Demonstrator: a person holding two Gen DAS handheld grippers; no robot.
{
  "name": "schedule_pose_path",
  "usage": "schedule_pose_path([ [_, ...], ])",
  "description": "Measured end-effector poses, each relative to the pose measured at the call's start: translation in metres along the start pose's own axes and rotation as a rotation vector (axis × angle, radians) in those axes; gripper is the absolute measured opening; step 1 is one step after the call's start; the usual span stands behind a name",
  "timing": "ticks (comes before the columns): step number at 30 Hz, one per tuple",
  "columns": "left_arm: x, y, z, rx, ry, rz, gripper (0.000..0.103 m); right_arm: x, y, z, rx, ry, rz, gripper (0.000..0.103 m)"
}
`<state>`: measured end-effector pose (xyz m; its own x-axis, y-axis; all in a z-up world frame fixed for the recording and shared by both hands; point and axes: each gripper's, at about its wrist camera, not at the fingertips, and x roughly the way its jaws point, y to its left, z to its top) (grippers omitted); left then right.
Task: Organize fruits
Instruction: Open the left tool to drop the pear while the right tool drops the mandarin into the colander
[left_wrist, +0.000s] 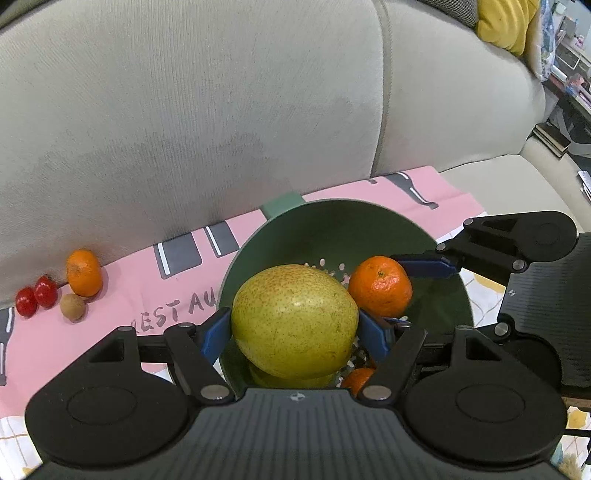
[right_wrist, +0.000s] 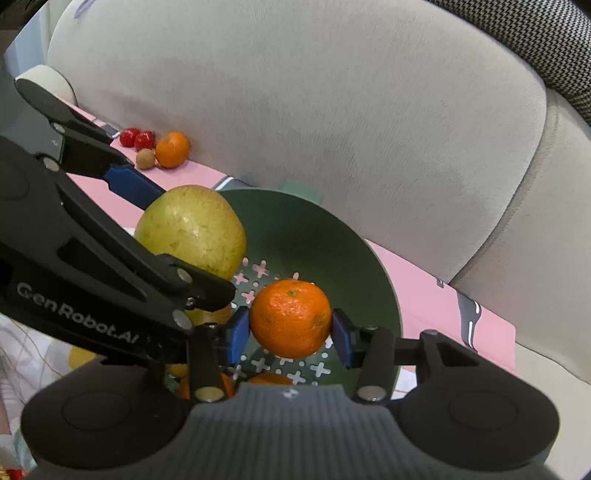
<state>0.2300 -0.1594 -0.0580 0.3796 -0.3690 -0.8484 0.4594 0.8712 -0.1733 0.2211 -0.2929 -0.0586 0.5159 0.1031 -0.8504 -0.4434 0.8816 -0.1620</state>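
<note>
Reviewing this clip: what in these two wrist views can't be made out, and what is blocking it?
- Floor of the green plastic colander bowl: left wrist view, covered by the large yellow-green pear in the left gripper.
- Orange fruit low in the bowl: right wrist view, count unclear behind the right gripper holding the round orange mandarin.
- Small brown round fruit by the sofa: too small to identify.

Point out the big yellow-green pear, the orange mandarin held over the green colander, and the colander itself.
Big yellow-green pear (left_wrist: 293, 321), left wrist view, middle of its speckled skin.
Orange mandarin (right_wrist: 291, 318), right wrist view, centre of its peel.
Green plastic colander (right_wrist: 314, 236), right wrist view, bare inner wall.
</note>
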Motion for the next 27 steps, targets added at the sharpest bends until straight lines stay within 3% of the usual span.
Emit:
schedule_pose_path([
  [18,0.025,0.001,0.016,0.012,-0.019,-0.066,0.084,0.032,-0.006,0.000,-0.011,0.056,0.012,0.045],
  [24,0.037,0.008,0.019,-0.019,0.010,-0.107,0.084,0.039,-0.008,-0.003,-0.015,0.081,0.012,0.045],
  [27,0.041,0.004,0.019,-0.004,0.025,-0.090,0.084,0.039,-0.008,-0.002,-0.012,0.081,0.018,0.045],
])
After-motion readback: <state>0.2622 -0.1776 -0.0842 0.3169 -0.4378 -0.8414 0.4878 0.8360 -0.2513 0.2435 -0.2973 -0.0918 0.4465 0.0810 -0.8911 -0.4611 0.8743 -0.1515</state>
